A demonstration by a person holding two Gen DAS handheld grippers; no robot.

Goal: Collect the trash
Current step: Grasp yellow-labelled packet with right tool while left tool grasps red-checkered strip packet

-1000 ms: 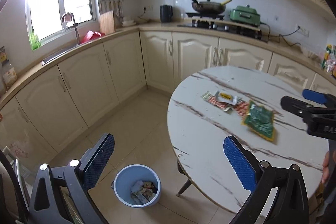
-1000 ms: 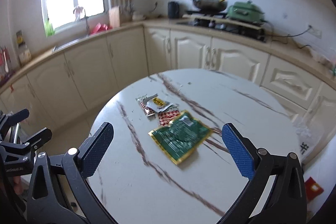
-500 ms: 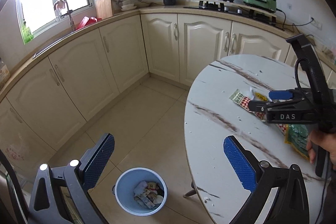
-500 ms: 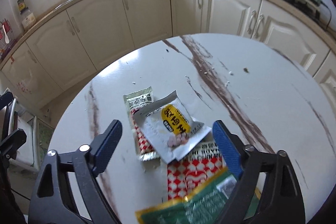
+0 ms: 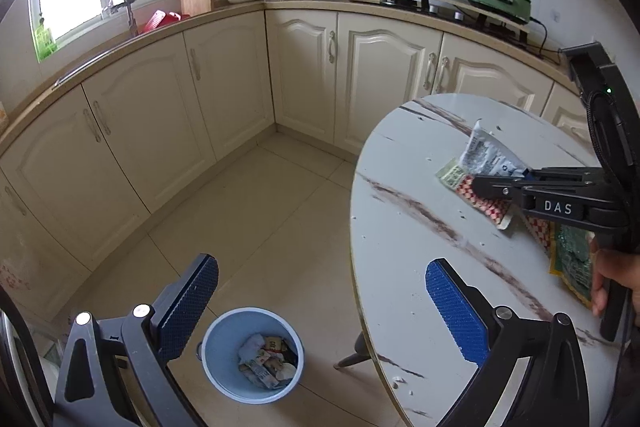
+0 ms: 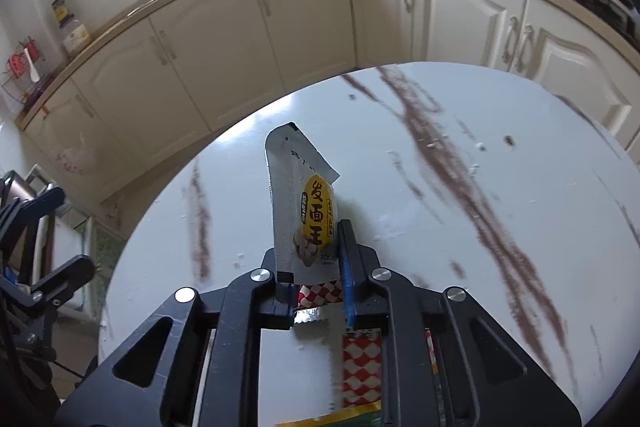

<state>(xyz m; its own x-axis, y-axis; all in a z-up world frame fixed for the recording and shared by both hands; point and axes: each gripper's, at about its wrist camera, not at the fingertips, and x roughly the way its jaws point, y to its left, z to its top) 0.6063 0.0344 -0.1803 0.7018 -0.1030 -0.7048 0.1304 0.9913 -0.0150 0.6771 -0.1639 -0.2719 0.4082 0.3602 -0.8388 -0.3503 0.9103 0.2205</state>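
silver snack packet (image 6: 303, 213) with a yellow label, pinched between the closed fingers of the right gripper (image 6: 314, 277), lower end caught, upper end curling free above the white marbled table (image 6: 460, 227). more wrappers underneath: a red checked wrapper (image 6: 358, 367) and a green packet (image 5: 572, 263), both flat on the table. left gripper (image 5: 320, 311) spread wide, holding nothing, poised over the floor near the blue bin (image 5: 224, 339), which already contains scraps.

possible trouble: thin grip on one edge only, so the packet may slip or flutter loose on the way to the bin; may also drag the checked wrapper lying right below it.

compared with half a second ago: fingers then apart around the packet lying flat, now shut on it with the packet raised; a second ago, well back from the pile.
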